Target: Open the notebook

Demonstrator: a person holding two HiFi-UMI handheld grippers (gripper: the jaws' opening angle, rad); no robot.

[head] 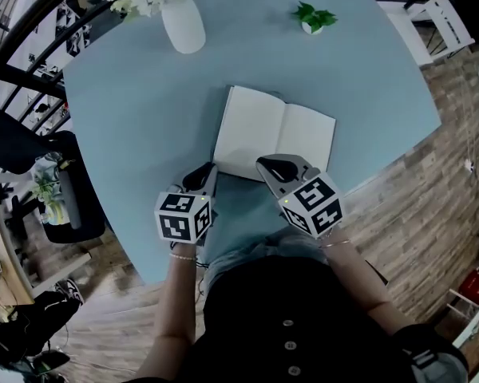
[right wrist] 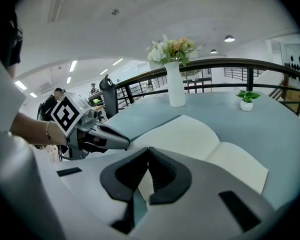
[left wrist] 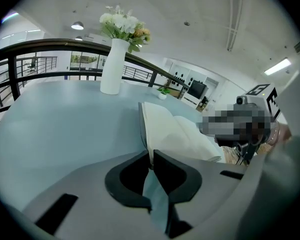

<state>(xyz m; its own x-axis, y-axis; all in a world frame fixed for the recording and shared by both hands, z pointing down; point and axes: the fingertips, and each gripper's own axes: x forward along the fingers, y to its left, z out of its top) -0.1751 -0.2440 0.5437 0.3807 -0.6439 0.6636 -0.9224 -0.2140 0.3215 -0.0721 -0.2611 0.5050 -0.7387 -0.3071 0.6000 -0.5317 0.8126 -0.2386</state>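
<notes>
The notebook (head: 275, 134) lies open on the pale blue table (head: 144, 118), with two blank white pages up. My left gripper (head: 208, 171) sits at its near left corner. In the left gripper view the jaws of the left gripper (left wrist: 150, 157) stand a narrow slit apart, and the edge of the notebook (left wrist: 175, 131) shows right at their tips. My right gripper (head: 265, 164) hovers over the near edge by the spine. In the right gripper view the tips of the right gripper (right wrist: 148, 152) meet, with nothing visible between them and the notebook (right wrist: 200, 139) just beyond.
A white vase of flowers (head: 182, 22) stands at the far side of the table, and a small potted plant (head: 313, 18) sits far right. The table's near edge runs just under my hands. A black railing and chairs are to the left, with wooden floor on the right.
</notes>
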